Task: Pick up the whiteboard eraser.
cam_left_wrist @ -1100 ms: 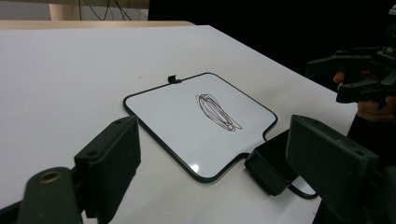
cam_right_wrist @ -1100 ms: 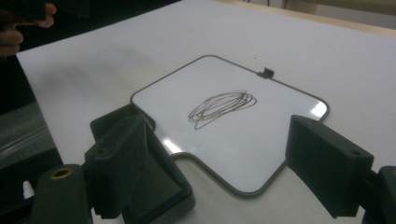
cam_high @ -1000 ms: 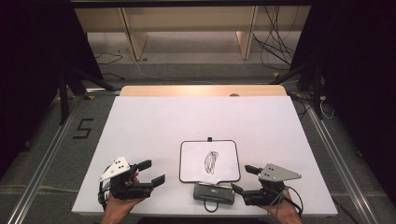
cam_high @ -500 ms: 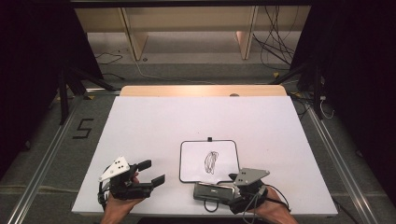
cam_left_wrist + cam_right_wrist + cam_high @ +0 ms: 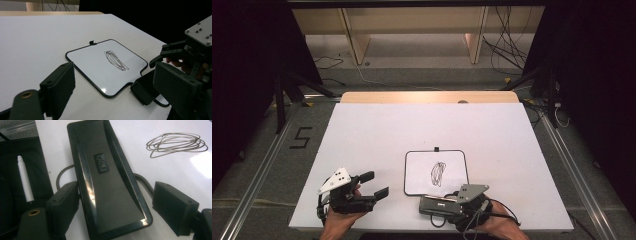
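Note:
A small black-rimmed whiteboard (image 5: 422, 170) with a dark scribble (image 5: 438, 173) lies on the white table. A black eraser (image 5: 436, 204) rests against the board's near edge. My right gripper (image 5: 447, 206) has come in from the right and straddles it. In the right gripper view the eraser (image 5: 110, 185) lies lengthwise between the jaws of the right gripper (image 5: 117, 202). The jaws have just been closing, and a thin gap still shows at the right pad. My left gripper (image 5: 375, 184) hovers open and empty left of the board, facing the whiteboard (image 5: 100, 67).
The table's near edge (image 5: 377, 231) runs just under both hands. In the right gripper view a white marker (image 5: 25, 178) with a black tip lies on a dark surface beyond the table's edge. Cables and wooden furniture legs sit on the floor behind the table.
My right gripper has moved left from beside the board's right corner onto the eraser and dropped lower. The left gripper has stayed where it was.

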`<state>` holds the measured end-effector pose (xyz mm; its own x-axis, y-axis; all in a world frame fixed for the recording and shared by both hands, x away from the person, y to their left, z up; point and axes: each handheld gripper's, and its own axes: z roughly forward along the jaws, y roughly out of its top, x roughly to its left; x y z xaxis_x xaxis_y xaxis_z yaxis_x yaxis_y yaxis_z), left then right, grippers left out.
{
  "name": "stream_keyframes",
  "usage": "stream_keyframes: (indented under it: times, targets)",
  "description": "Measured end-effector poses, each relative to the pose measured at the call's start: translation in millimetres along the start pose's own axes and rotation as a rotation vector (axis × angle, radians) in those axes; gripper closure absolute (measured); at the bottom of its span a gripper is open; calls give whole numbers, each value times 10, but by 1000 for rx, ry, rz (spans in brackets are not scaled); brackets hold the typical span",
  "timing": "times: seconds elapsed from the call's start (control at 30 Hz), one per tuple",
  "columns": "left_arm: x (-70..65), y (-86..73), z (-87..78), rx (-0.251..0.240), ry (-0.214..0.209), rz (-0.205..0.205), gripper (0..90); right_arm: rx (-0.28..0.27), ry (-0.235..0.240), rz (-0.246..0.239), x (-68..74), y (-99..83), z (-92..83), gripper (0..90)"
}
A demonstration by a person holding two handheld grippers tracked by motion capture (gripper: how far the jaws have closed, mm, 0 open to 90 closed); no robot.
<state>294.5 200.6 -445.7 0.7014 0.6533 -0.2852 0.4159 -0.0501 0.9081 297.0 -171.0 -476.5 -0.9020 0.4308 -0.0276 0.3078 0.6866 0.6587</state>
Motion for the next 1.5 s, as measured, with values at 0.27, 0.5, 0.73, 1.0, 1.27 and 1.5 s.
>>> stream_keyframes:
  times: [0.27, 0.5, 0.73, 1.0, 1.27, 1.5]
  targets:
    - [1, 3, -3, 0, 2, 4, 172, -49, 15, 10, -16, -59, 7, 245]
    - [0, 3, -2, 2, 1, 4, 172, -70, 21, 6, 5, -79, 33, 277]
    - [-2, 3, -1, 2, 0, 2, 173, -57, 15, -28, 25, -62, 62, 295]
    - [2, 5, -4, 5, 0, 3, 174, -52, 20, -62, 36, -34, 55, 353]
    - [-1, 5, -3, 6, -1, 1, 175, -48, 22, -76, 48, -14, 47, 379]
    - [-2, 5, -1, 7, 0, 1, 176, -46, 34, -77, 36, -3, 61, 379]
